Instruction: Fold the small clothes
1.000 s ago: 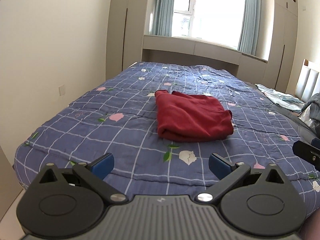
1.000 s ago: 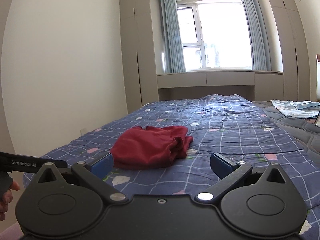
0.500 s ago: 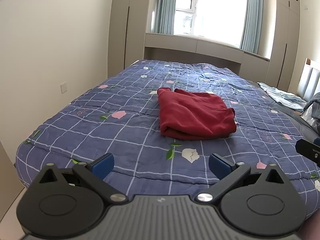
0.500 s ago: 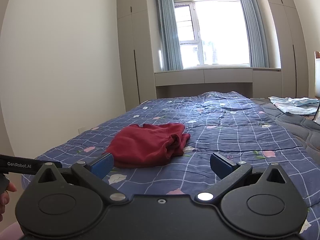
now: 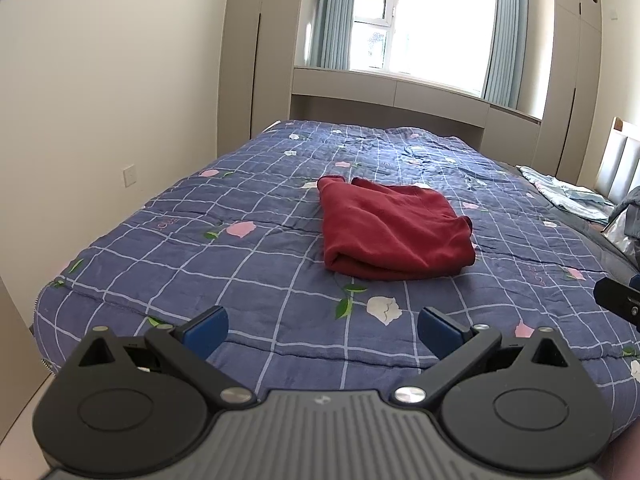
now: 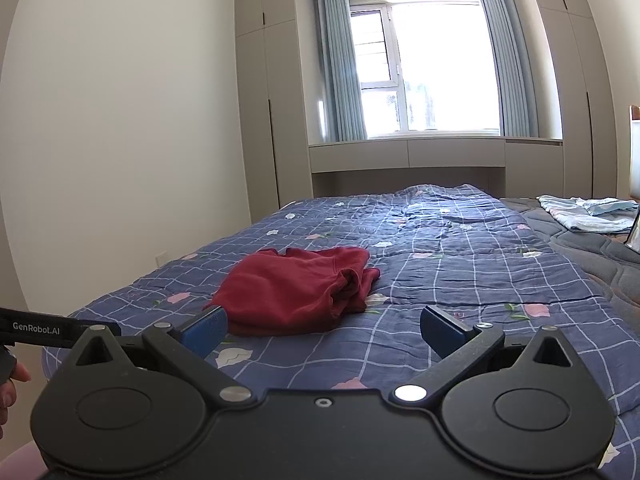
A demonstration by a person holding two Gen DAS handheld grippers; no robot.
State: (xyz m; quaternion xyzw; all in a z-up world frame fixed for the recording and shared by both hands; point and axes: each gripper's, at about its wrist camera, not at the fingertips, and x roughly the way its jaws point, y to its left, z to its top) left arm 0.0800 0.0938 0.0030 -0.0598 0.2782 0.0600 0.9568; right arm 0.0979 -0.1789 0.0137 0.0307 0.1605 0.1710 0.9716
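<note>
Both the left gripper (image 5: 322, 330) and right gripper (image 6: 323, 330) gape wide — holding nothing. The folded red garment (image 5: 390, 230) lies on the quilt (image 5: 256, 264) well beyond their fingertips.

Both views have tilted up slightly, the red garment (image 5: 394, 236) appearing lower.
</note>
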